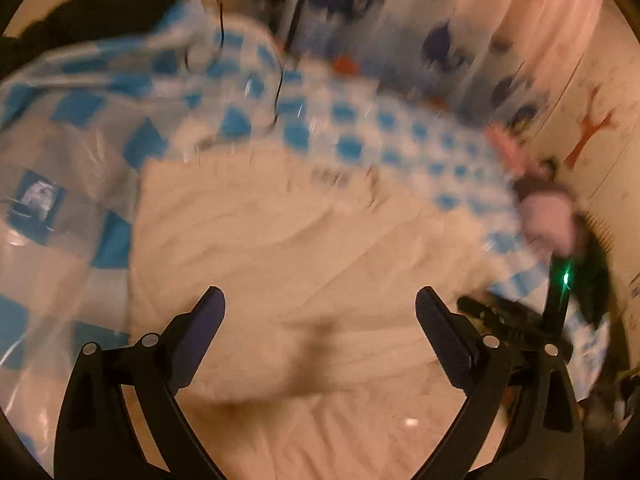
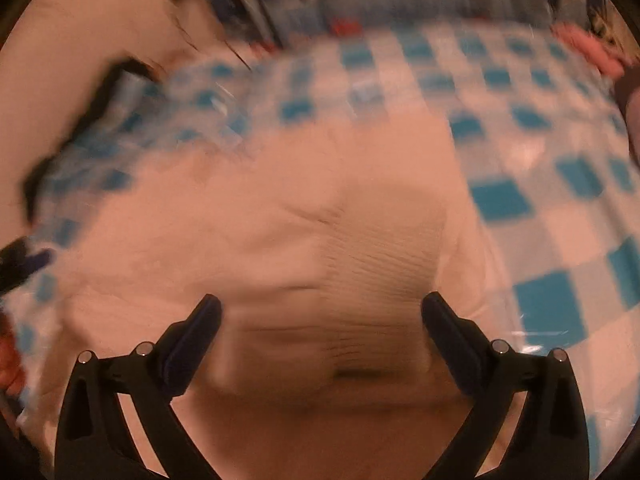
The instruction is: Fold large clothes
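Note:
A large cream garment (image 1: 304, 240) lies spread on a blue and white checked cover (image 1: 344, 128). My left gripper (image 1: 320, 300) hovers above the garment with its fingers wide apart and nothing between them. In the right wrist view the same cream garment (image 2: 280, 248) shows a ribbed band (image 2: 380, 280) directly ahead. My right gripper (image 2: 320, 308) stands open over that ribbed part, its pads clear of the cloth. Both views are blurred. The right gripper's black body (image 1: 516, 316) and a hand (image 1: 548, 220) appear at the right of the left wrist view.
Dark clothing (image 1: 100, 12) lies at the far left on the checked cover (image 2: 520, 140). A patterned blue and white fabric (image 1: 400, 8) lies along the far side. A thin black cable (image 1: 280, 80) hangs across the cover. A cream wall with an orange mark (image 1: 592, 128) is at the right.

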A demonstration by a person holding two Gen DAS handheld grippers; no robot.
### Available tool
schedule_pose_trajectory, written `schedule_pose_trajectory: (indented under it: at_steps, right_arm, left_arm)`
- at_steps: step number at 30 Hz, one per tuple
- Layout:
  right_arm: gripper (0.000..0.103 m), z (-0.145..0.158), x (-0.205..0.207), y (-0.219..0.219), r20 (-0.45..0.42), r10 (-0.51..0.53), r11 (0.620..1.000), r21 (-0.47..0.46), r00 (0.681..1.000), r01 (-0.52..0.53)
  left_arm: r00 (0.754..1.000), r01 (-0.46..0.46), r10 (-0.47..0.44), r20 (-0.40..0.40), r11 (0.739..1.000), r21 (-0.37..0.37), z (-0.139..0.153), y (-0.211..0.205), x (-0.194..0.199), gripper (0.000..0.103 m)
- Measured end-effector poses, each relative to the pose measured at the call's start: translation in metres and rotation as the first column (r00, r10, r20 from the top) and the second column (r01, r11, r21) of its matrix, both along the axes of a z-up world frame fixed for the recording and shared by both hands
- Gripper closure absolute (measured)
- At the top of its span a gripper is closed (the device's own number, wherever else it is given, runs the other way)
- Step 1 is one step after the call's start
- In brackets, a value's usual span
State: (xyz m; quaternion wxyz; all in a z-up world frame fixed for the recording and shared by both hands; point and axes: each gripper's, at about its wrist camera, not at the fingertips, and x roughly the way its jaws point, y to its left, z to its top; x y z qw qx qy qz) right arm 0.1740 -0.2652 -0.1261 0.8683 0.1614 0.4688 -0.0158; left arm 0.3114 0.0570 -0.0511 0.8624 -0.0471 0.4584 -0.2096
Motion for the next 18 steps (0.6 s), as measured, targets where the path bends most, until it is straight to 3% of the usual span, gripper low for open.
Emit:
schedule_pose_trajectory:
  at_steps: [1,2,4,6,8,11,15,18]
  right_arm:
    - [0.006,-0.004,0.006,-0.002,-0.006,-0.004,1.000,-0.003,1.000,0.004]
    - [0.006,-0.002,0.013,-0.001,-0.020,0.003,1.000,-0.010,1.000,-0.003]
    - [0.006,0.008,0.018,-0.005,-0.064,0.023,0.999,0.028,0.998,-0.021]
    - [0.006,0.023,0.008,-0.018,-0.035,0.080,0.990,0.116,0.996,-0.075]
    - [0.006,0.052,-0.034,-0.047,0.011,0.117,0.981,0.154,0.993,-0.117]
    - [0.006,0.073,-0.107,-0.094,0.014,0.135,0.968,0.212,0.991,-0.135]
    - [0.006,0.066,-0.199,-0.128,-0.083,0.152,0.941,0.317,0.985,-0.118]
    - [0.006,0.054,-0.248,-0.124,-0.126,0.192,0.925,0.356,0.973,-0.136]
  left_arm:
    - [0.999,-0.035,0.039,-0.033,0.994,0.103,-0.024,-0.005,0.015,0.011]
    - [0.995,-0.045,0.059,-0.084,0.986,0.159,-0.046,-0.005,0.030,0.010]
    - [0.984,-0.093,0.113,-0.138,0.985,0.143,-0.058,0.002,0.041,0.010]
    - [0.984,-0.115,0.127,-0.123,0.988,0.103,-0.038,0.009,0.032,0.011]
    - [0.994,-0.072,0.075,-0.081,0.996,0.045,-0.003,0.026,-0.001,0.011]
    - [0.998,-0.051,0.053,-0.035,0.998,0.042,0.029,0.069,-0.067,0.010]
    - [0.989,-0.106,0.116,-0.096,0.989,0.102,0.023,0.128,-0.153,0.010]
    - [0.967,-0.154,0.167,-0.193,0.985,0.080,-0.003,0.167,-0.205,0.010]
